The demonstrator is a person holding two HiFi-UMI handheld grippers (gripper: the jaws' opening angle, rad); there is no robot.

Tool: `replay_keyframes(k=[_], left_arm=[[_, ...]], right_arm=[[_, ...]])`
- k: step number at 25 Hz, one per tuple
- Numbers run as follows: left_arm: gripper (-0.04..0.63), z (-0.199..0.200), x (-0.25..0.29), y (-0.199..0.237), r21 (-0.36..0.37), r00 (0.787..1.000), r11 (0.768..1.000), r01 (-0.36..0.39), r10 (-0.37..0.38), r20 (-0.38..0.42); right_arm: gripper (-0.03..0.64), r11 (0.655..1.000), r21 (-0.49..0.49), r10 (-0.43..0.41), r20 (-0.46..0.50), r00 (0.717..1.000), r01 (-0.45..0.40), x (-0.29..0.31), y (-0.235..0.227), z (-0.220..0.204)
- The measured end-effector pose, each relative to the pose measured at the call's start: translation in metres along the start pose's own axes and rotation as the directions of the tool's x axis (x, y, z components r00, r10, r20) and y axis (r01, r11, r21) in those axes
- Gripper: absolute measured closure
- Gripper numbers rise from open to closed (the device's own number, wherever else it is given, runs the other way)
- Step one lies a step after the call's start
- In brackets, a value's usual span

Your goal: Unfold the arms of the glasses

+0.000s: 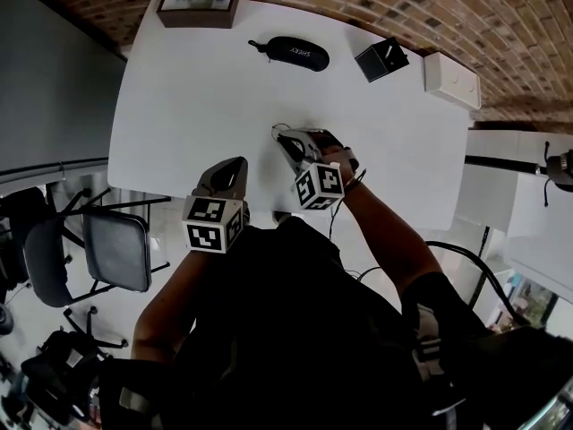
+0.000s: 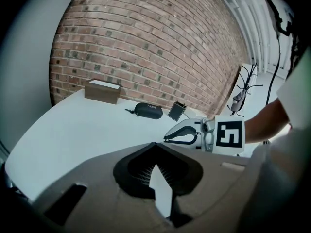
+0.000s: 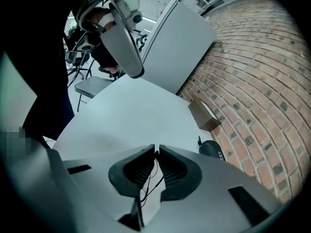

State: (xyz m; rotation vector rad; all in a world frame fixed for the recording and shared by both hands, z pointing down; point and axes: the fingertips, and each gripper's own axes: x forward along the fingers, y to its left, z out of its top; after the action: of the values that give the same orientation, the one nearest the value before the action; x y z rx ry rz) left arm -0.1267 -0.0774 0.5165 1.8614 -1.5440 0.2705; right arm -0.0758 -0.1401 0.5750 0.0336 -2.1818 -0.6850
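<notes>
The glasses (image 3: 147, 184) are a thin dark wire frame, seen as fine wires running down between the pads in the right gripper view. My right gripper (image 3: 156, 151) is shut on them, and a small wire loop of the glasses (image 1: 278, 128) shows just past its tips (image 1: 281, 137) above the white table (image 1: 197, 106). How the arms lie cannot be made out. My left gripper (image 1: 237, 163) hovers to the left of it, apart from the glasses. Its jaws (image 2: 155, 145) meet at the tips with nothing between them.
A black glasses case (image 1: 298, 52) lies at the back middle. A brown box (image 1: 199, 4) stands at the back left, a small black box (image 1: 382, 58) and a white box (image 1: 451, 79) at the back right. Chairs (image 1: 107, 249) stand left of the table.
</notes>
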Motion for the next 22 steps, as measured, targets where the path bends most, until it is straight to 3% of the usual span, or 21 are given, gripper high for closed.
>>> replay_keyframes(k=[16, 19, 22], left_arm=[[0.589, 0.006, 0.038, -0.027, 0.097, 0.996, 0.992, 0.082, -0.077, -0.054], [0.588, 0.003, 0.049, -0.031, 0.169, 0.993, 0.981, 0.098, -0.084, -0.085], [0.588, 0.003, 0.060, -0.035, 0.307, 0.993, 0.946, 0.104, -0.079, -0.091]], right_arm=[[0.586, 0.978, 0.186, -0.111, 0.093, 0.989, 0.092, -0.040, -0.020, -0.004], [0.585, 0.967, 0.230, -0.135, 0.115, 0.984, 0.106, -0.049, -0.026, -0.005], [0.586, 0.964, 0.237, -0.152, 0.127, 0.980, 0.119, -0.056, -0.025, -0.007]])
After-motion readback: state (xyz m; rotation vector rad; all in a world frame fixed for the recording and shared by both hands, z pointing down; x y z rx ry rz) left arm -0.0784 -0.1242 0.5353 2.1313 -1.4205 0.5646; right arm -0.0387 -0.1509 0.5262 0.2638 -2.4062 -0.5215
